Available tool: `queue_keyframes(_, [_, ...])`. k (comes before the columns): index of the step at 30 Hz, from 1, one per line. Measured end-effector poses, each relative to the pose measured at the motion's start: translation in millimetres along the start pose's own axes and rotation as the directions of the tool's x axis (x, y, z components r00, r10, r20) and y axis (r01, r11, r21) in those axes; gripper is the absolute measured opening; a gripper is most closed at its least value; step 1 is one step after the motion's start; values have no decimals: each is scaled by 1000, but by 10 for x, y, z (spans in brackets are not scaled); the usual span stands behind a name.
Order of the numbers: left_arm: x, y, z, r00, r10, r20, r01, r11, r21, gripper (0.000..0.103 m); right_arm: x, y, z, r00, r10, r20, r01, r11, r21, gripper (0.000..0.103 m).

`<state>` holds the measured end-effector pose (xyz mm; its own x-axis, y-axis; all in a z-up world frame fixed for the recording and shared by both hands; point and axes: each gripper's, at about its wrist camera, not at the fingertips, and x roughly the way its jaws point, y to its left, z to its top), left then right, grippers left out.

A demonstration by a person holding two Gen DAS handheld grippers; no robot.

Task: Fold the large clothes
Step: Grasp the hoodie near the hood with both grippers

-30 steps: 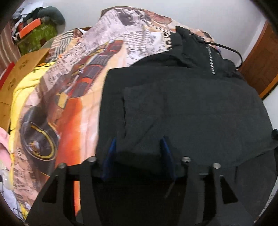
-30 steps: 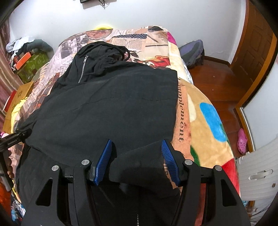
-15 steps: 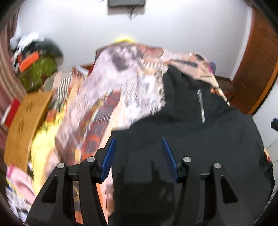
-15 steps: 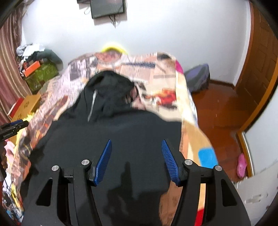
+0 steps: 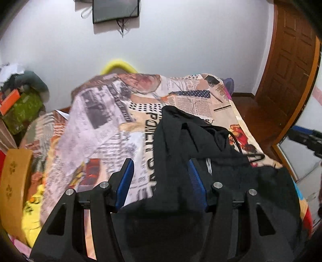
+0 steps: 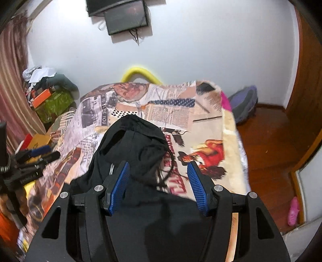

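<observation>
A black zip hoodie lies folded on the bed, hood toward the far wall; it also shows in the right wrist view. My left gripper is open and empty above the hoodie's near left part. My right gripper is open and empty above its near right part. The left gripper also shows at the left edge of the right wrist view. The right gripper shows at the right edge of the left wrist view.
The bed has a newspaper-print cover. A cardboard box and cluttered bags stand on the left. A wooden door, wooden floor and a backpack are on the right. A screen hangs on the wall.
Both grippers let go of the hoodie's hem after carrying it over toward the hood, then rose and tilted up. The hoodie now lies shorter.
</observation>
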<state>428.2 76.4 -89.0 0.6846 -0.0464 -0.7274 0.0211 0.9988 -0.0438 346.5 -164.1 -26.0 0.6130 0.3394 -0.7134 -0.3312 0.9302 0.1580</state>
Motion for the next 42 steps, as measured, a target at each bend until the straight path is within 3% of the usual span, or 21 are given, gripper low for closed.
queue_keyframes(8, [810,-45,232,996,-41,-75,38,999,-30,55,1093,-207,265,986,-27,-165,49,990,133,56])
queue_keyframes(12, [1131,13,232,992,-47,-116,40,997,-64,54,1591,-302,230,963,27,-269,32,977,209,56])
queue_keyframes(15, [1384,75,184,984,-70,-165,54,993,-102,40,1829,-340,205,948,51,-315,33,966,256,56])
queue_keyframes(16, [1435,84,168,981,-84,-177,65,992,-111,36,1877,-332,188,945,64,-322,26,963,267,53])
queue_keyframes(19, [1507,49,119,980,-60,-190,44,995,-87,26,1954,-297,175,934,119,-336,-18,957,290,23])
queue_keyframes(20, [1486,17,113,982,-42,-185,30,997,-69,20,1958,-283,172,933,122,-338,-21,957,289,21])
queue_keyframes(23, [1362,-26,111,985,-16,-173,8,999,-42,15,1833,-207,189,945,91,-315,-18,974,225,11])
queue_keyframes(32, [331,-175,24,994,-84,-75,87,995,37,12,686,72,193,975,136,-175,-128,990,61,8])
queue_keyframes(37, [-241,-315,-256,991,-120,-54,125,988,91,12,78,239,-56,982,144,-122,-148,989,-24,8])
queue_keyframes(42, [-516,-376,-648,985,-145,-96,155,983,102,12,-229,326,-428,981,154,-117,-161,985,-61,8])
